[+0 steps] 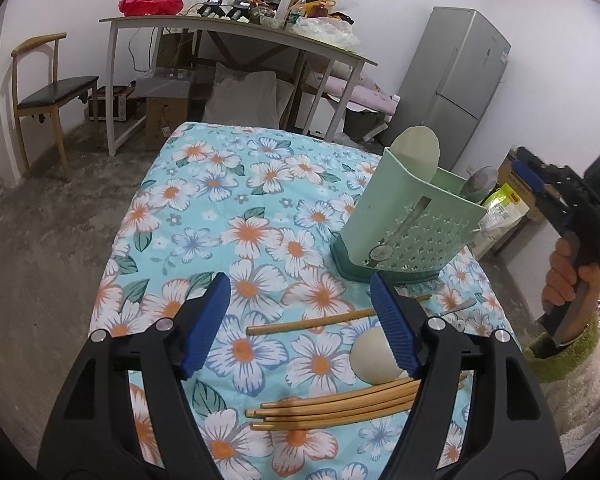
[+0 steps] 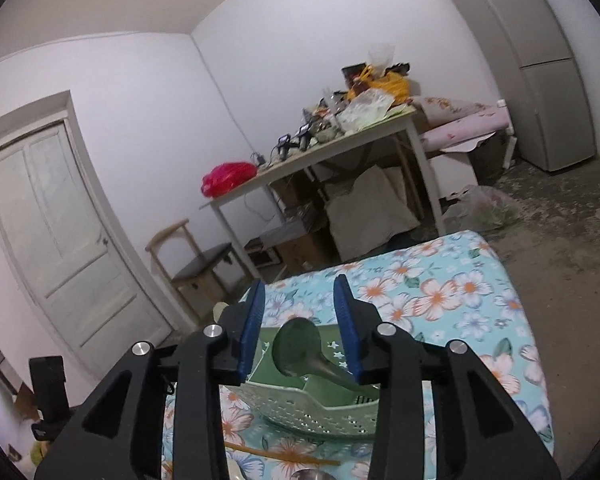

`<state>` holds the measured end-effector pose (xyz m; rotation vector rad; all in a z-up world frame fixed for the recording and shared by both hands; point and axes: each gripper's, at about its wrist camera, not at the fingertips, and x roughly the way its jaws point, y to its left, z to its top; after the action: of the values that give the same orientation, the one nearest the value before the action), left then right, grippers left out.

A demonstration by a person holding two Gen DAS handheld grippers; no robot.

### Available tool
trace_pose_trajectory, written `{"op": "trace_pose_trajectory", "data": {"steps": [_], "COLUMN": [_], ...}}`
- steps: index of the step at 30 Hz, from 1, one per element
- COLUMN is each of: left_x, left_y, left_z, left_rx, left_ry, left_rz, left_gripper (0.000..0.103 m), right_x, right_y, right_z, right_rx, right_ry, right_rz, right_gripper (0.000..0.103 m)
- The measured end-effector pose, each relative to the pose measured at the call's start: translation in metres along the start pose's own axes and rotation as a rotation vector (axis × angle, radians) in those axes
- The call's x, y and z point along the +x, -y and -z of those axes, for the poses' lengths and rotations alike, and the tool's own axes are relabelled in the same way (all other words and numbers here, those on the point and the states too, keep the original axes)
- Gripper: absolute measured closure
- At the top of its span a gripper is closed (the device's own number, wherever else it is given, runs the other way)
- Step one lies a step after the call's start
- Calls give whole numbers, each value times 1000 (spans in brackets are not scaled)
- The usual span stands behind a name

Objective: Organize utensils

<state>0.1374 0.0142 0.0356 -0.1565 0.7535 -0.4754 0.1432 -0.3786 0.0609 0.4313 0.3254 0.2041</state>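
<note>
Over chopsticks (image 1: pixel 336 404): left gripper (image 1: pixel 300 320) tilted down | fingers (image 1: pixel 206 320) apart

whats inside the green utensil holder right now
The green utensil holder holds a metal spoon and a pale spoon, bowls up. Its perforated walls cover their handles and anything lower.

Perforated matt green plastic holder (image 1: pixel 404 216), smooth wooden chopsticks (image 1: pixel 332 404), floral cloth (image 1: pixel 236 208), dull metal spoon (image 2: pixel 300 348)

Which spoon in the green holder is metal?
The grey metal spoon, in the compartment under the right gripper; the other spoon in the holder is pale cream.
</note>
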Motion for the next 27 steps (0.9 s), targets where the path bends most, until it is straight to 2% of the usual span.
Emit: {"op": "trace_pose_trajectory", "data": {"steps": [5,9,15,21,25,27], "left_x": [-2,-4,3,11,13,14], "left_y": [-7,-12,-12,-3,0,0], "left_z": [5,10,17,26,32,35], "left_rx": [-20,-36,-37,-13,-2,2], "left_ry": [-9,-12,-47,-79,-90,-96], "left_rz": [-12,-15,8,25,19,8], "left_gripper": [33,31,30,30,30,30], "right_x": [-28,-38,-44,-30,-15,-8], "right_y": [-7,-15,-27,-39,-50,-58], "right_z": [7,23,55,99,124,132], "right_rx": [15,14,2,41,9,-52], "right_ry": [38,5,-113,-270,-357,-388], "right_rz": [12,20,7,-25,33,79], "right_gripper": [60,57,52,52,52,52]}}
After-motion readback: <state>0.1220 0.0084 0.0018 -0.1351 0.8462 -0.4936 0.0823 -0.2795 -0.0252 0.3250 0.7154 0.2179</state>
